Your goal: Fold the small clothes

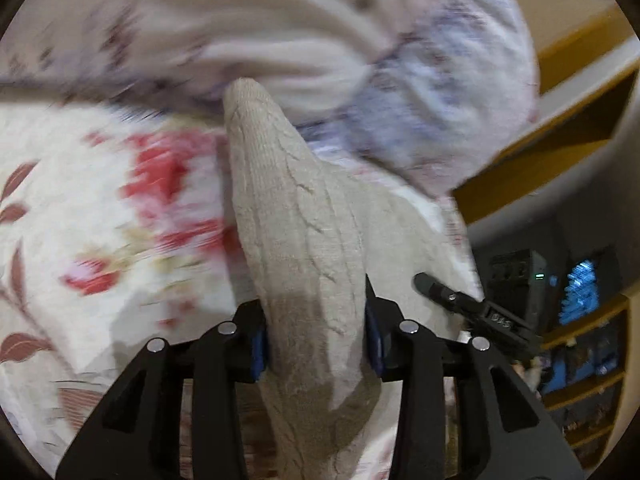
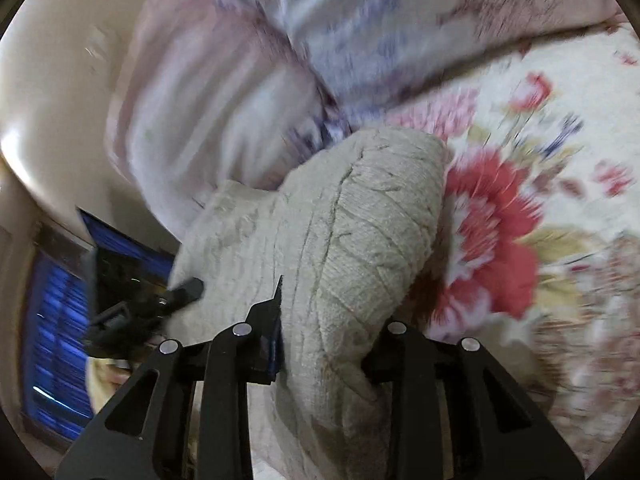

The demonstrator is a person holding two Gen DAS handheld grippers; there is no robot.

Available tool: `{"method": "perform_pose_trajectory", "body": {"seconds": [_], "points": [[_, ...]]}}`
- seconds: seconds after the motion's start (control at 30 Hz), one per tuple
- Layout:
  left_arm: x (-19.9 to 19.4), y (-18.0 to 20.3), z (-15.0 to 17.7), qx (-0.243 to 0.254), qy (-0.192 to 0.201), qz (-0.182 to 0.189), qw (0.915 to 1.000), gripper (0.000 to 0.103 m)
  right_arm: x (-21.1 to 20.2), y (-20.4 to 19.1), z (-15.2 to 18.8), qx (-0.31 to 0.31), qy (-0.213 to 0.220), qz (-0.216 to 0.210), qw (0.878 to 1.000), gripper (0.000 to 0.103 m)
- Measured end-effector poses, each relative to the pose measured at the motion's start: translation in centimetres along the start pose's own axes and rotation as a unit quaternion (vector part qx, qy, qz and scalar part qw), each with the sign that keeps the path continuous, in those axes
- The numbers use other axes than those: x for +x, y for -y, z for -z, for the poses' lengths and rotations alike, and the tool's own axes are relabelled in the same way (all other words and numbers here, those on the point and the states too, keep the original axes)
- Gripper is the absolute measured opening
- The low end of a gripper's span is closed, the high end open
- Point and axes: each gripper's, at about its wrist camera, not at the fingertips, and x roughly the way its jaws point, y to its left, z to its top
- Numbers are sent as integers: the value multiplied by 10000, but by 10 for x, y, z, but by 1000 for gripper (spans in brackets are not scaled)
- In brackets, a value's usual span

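Two handheld grippers each grip a beige cable-knit garment (image 1: 304,232) over a bed. The left gripper (image 1: 316,344) has its jaws closed on a bunched fold of the knit, which rises forward between them in a tapered ridge. The right gripper (image 2: 320,344) likewise has its jaws closed on a thick bundle of the same garment (image 2: 340,240). In each wrist view, the other gripper's black tip touches the knit from the side. Beneath lies a white bedspread (image 1: 80,200) with red flowers. A pale lilac blanket (image 2: 224,92), blurred, is heaped toward the bed's far edge.
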Motion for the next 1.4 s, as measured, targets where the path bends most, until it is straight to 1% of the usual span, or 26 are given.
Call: {"method": "perform_pose_trajectory", "body": {"seconds": [0.03, 0.07, 0.1, 0.17, 0.2, 0.23, 0.27, 0.33, 0.37, 0.4, 0.43, 0.5, 0.53, 0.63, 0.7, 0.77, 0.8, 0.83, 0.9, 0.97, 1.07, 1.17, 1.23, 1.3, 1.33, 1.4], "points": [[4, -13, 2, -149, -27, 50, 9999, 44, 3, 1, -1, 65, 4, 24, 10000, 36], [7, -18, 2, -250, -17, 92, 9996, 48, 4, 6, -3, 267, -57, -38, 9996, 38], [9, -22, 2, -309, 13, 120, 9994, 51, 5, 10, -4, 422, -124, -90, 9990, 43], [8, -19, 2, -229, 134, -15, 9996, 60, 2, 13, -4, 487, -188, -61, 9986, 46], [5, -15, 2, -150, 192, -113, 9996, 61, -2, 14, -3, 491, -180, -42, 9986, 46], [-2, -9, 3, 14, 330, -302, 9990, 64, -7, 14, -3, 503, -127, -53, 9986, 47], [-7, -4, 4, 164, 471, -456, 9977, 66, -16, 15, -3, 511, 3, -90, 9987, 47], [-27, 7, 10, 526, 907, -768, 9915, 81, -29, 15, 3, 470, 177, -113, 9987, 47], [-38, 16, 15, 769, 1145, -839, 9869, 85, -33, 15, 3, 452, 245, -117, 9986, 47], [-40, 22, 17, 899, 1239, -857, 9845, 86, -34, 15, 3, 441, 260, -109, 9986, 47], [-45, 34, 23, 1187, 1372, -879, 9795, 87, -34, 15, 4, 418, 251, -80, 9988, 43], [-43, 50, 29, 1563, 1439, -980, 9722, 87, -30, 11, 5, 254, 328, 191, 9990, 26], [-36, 59, 34, 1839, 1419, -1156, 9658, 87, -29, 9, 6, 183, 433, 386, 9982, 19], [-12, 70, 41, 2199, 1186, -1711, 9531, 86, -24, 5, 7, 70, 607, 964, 9935, 15], [2, 65, 41, 2184, 930, -1944, 9518, 80, -18, 7, 6, 51, 608, 1218, 9907, 15], [11, 61, 44, 2214, 864, -2141, 9475, 81, -13, 7, 6, -19, 553, 1335, 9895, 17], [13, 59, 45, 2254, 876, -2200, 9450, 81, -14, 5, 6, -121, 557, 1424, 9882, 21], [14, 58, 46, 2266, 881, -2235, 9439, 82, -17, 1, 7, -303, 599, 1584, 9851, 32], [7, 56, 49, 2184, 895, -2147, 9477, 81, -28, -3, 13, -455, 761, 1678, 9818, 45], [-3, 54, 53, 2128, 957, -2050, 9505, 81, -43, -10, 24, -716, 960, 1629, 9793, 45], [-20, 52, 70, 2248, 1125, -2104, 9448, 83, -61, -23, 45, -1193, 1093, 1280, 9785, 45], [-26, 48, 86, 2214, 1101, -2123, 9454, 85, -63, -33, 67, -1621, 899, 1042, 9771, 45], [-21, 44, 93, 2198, 943, -2154, 9468, 85, -48, -33, 80, -1728, 530, 1291, 9750, 46], [-12, 41, 98, 2187, 848, -2298, 9445, 86, -34, -30, 87, -1778, 369, 1671, 9691, 46], [-7, 39, 99, 2152, 831, -2377, 9436, 87, -30, -29, 90, -1816, 386, 1789, 9662, 46], [-3, 35, 98, 2015, 794, -2396, 9464, 88, -30, -31, 94, -1867, 456, 1922, 9623, 47]]}}
